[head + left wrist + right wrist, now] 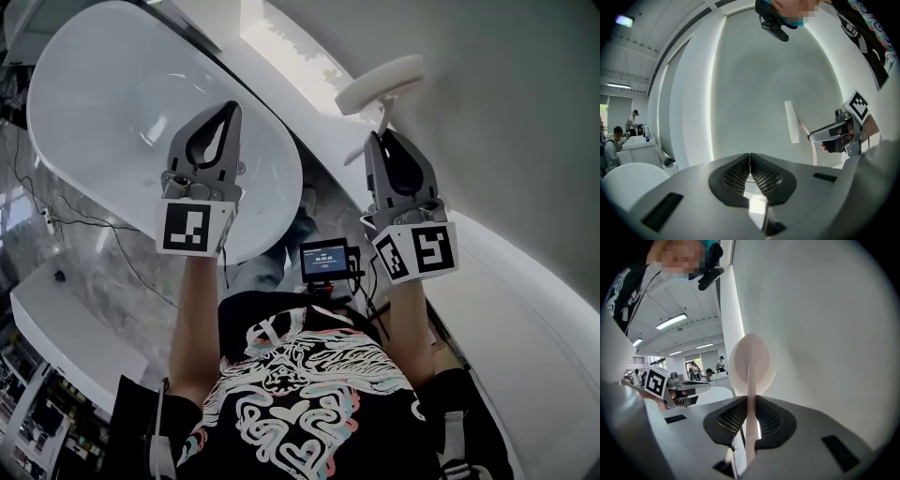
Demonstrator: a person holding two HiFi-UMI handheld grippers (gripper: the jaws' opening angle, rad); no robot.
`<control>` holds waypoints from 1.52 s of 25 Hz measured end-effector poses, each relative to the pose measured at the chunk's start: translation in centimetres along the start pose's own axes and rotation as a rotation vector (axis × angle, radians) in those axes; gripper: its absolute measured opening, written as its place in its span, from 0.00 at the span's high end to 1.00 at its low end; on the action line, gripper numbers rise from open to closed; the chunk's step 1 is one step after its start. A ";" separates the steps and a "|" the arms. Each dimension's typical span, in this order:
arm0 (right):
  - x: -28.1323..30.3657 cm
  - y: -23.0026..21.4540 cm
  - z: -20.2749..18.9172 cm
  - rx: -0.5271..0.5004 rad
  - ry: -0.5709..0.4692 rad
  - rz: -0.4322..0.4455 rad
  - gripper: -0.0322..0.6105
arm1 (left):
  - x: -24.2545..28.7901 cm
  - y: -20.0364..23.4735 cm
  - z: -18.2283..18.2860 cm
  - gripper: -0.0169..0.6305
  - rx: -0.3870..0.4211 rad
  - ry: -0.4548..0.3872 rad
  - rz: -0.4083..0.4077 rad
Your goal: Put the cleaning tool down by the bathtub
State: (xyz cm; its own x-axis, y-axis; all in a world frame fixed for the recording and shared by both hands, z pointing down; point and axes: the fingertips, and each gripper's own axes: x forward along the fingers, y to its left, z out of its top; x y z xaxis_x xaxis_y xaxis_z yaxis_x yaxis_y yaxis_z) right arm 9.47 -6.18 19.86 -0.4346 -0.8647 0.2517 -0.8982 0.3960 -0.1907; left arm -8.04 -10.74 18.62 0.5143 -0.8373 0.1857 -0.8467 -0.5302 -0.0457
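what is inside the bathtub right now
Only bare white basin shows inside the bathtub. The shut left gripper hangs in front of its right part and hides it, so anything lying there cannot be seen.

Open-plan lab hall: freestanding bathtub [94, 98], strip ceiling lights [671, 321], people [619, 138] at counter [638, 142].

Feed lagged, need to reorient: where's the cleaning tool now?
In the head view the cleaning tool is at upper right, clamped in the right gripper, right of the bathtub.
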 end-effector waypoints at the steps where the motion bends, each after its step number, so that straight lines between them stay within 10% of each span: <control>1: 0.3 -0.2 -0.6 -0.005 0.006 -0.002 0.84 | 0.1 0.0 -0.8 0.95 -0.003 0.007 0.001; 38: 10.6 -5.2 -21.8 -0.057 0.293 0.006 0.84 | 7.2 0.4 -23.5 0.95 -0.117 0.201 -0.058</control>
State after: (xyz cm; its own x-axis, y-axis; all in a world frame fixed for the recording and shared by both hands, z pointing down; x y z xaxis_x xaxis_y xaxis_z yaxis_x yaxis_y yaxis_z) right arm 8.09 -10.64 44.14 -0.4329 -0.7396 0.5154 -0.8942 0.4248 -0.1415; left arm -7.90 -13.85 42.97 0.5352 -0.7559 0.3772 -0.8323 -0.5482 0.0823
